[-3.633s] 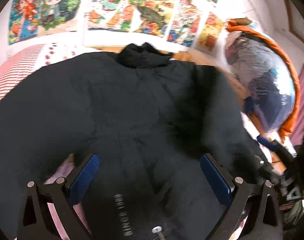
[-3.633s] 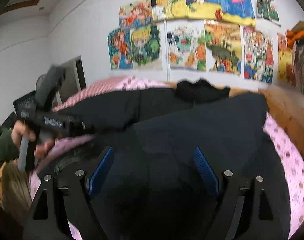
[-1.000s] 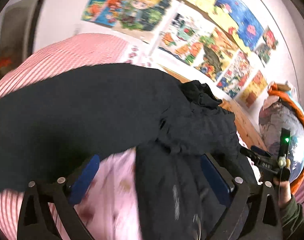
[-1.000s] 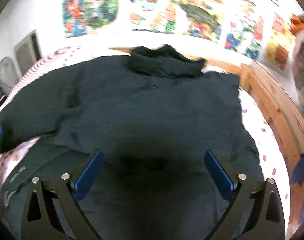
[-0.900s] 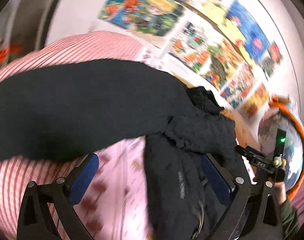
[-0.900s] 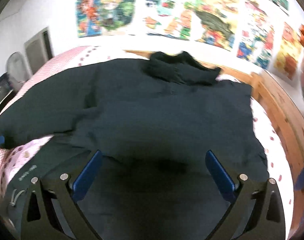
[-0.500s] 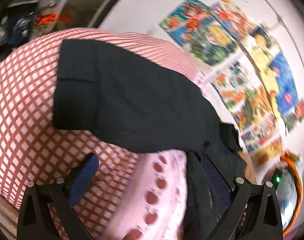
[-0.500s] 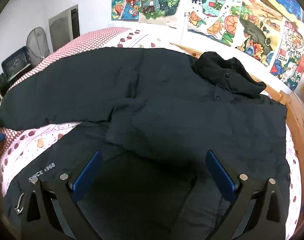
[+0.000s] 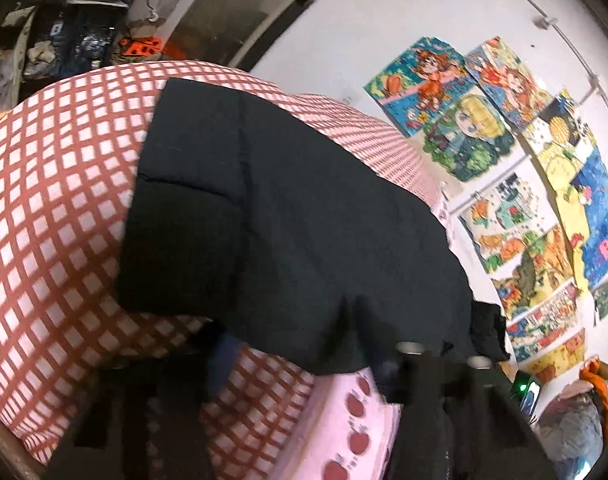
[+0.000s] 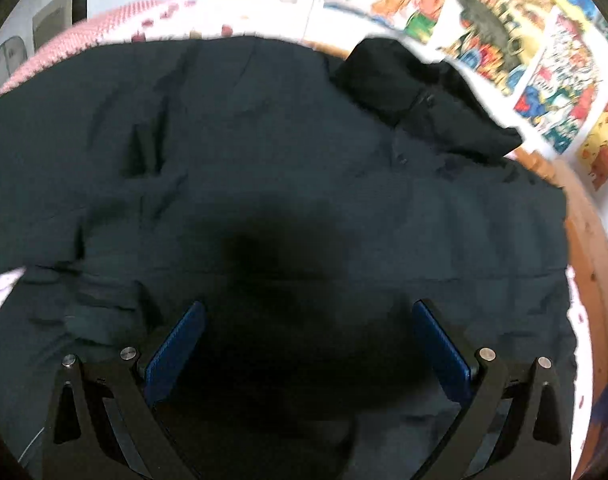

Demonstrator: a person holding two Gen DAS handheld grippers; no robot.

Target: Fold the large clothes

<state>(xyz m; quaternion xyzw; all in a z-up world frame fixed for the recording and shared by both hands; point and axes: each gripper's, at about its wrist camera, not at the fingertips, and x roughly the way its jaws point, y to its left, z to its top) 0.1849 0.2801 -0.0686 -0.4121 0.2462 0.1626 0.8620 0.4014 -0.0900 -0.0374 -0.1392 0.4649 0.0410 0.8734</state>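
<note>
Right now my right tool [image 10: 307,344] hovers spread over the dark padded jacket [image 10: 304,184] on the bed; my left tool [image 9: 304,364] is blurred, state unclear, at its sleeve [image 9: 232,208].

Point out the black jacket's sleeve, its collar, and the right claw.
sleeve [image 9: 208,216], left wrist view, on the flat cuff end over the checked bedding.
collar [image 10: 419,96], right wrist view, on the bunched fabric.
right claw [image 10: 304,344], right wrist view, midway between its blue pads.
</note>
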